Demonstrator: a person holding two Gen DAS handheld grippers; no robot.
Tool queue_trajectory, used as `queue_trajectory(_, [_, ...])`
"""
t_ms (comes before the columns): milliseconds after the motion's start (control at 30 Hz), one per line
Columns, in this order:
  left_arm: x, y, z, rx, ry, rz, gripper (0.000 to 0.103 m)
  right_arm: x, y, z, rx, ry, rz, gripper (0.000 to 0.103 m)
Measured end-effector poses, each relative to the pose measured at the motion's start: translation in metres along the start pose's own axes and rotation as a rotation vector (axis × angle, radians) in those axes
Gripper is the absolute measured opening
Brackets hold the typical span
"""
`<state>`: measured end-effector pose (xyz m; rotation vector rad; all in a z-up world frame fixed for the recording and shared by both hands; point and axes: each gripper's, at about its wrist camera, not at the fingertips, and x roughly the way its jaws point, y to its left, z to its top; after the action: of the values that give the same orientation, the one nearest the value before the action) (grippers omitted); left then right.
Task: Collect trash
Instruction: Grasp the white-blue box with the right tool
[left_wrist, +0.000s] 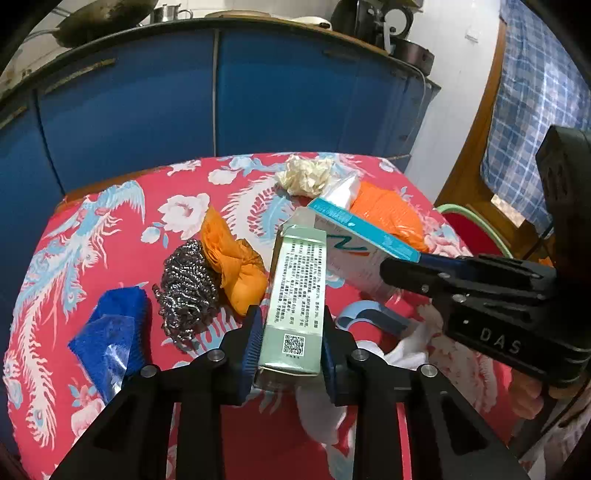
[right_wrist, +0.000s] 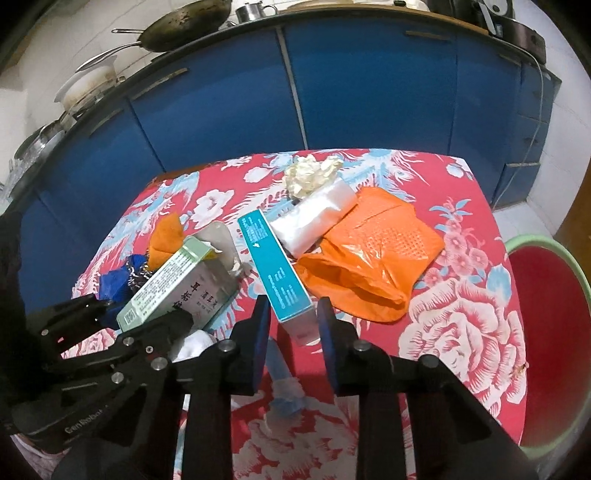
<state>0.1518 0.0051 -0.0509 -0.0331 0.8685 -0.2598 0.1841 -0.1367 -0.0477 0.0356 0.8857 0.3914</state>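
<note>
My left gripper (left_wrist: 291, 343) is shut on a pale green carton (left_wrist: 295, 284) with a QR code, its blue pads pressing both long sides. The same carton (right_wrist: 173, 284) shows at the left of the right wrist view, in the left gripper (right_wrist: 125, 321). My right gripper (right_wrist: 293, 332) is shut on the near end of a teal and white box (right_wrist: 277, 266), which is tilted up off the red floral tablecloth (right_wrist: 461, 332). From the left wrist view, the right gripper (left_wrist: 399, 269) reaches in from the right with that teal box (left_wrist: 365, 229).
Loose on the cloth lie an orange plastic bag (right_wrist: 369, 258), a white packet (right_wrist: 314, 214), crumpled cream paper (right_wrist: 310, 175), a steel scourer (left_wrist: 188, 291), an orange wad (left_wrist: 232, 258), a blue wrapper (left_wrist: 110, 332) and a blue mask (left_wrist: 369, 317). A red basin (right_wrist: 546, 332) stands right of the table. Blue cabinets stand behind.
</note>
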Motion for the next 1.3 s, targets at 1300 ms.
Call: queue_trajectory(1300, [-0.079, -0.079, 0.018, 0.068, -0.18, -0.103, 0.026, -0.17, -0.055, -0.053, 0.197, -0.335, -0.128, 0.026])
